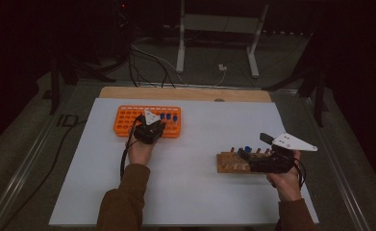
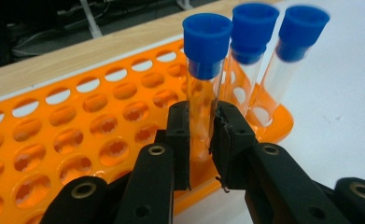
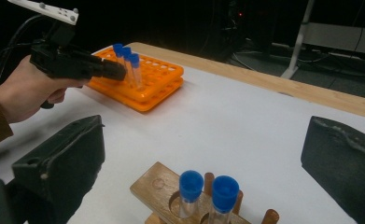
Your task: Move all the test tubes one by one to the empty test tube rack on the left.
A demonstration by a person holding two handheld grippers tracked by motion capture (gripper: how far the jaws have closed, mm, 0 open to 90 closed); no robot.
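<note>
- The white table top (image 1: 190, 192) carries an orange tube rack (image 1: 128, 120) near its far left corner and a wooden tube stand (image 1: 231, 163) toward the right edge.
- The left gripper (image 2: 203, 140) has its jaws clamped on a blue-capped clear test tube (image 2: 206, 70) standing upright in the orange rack's right end, beside two more capped tubes (image 2: 273, 56).
- The right gripper (image 3: 203, 158) hangs with jaws spread wide, holding nothing, over the wooden stand's two blue-capped tubes (image 3: 208, 193).

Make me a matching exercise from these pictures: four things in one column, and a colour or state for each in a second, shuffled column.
Things:
1. left gripper
2. right gripper
3. plastic rack
4. wooden rack

States:
A. orange, three capped tubes at one end
B. jaws wide apart
C. holds two blue-capped tubes
D. shut on a clear tube

Pairs: 1-D, 2-B, 3-A, 4-C
</note>
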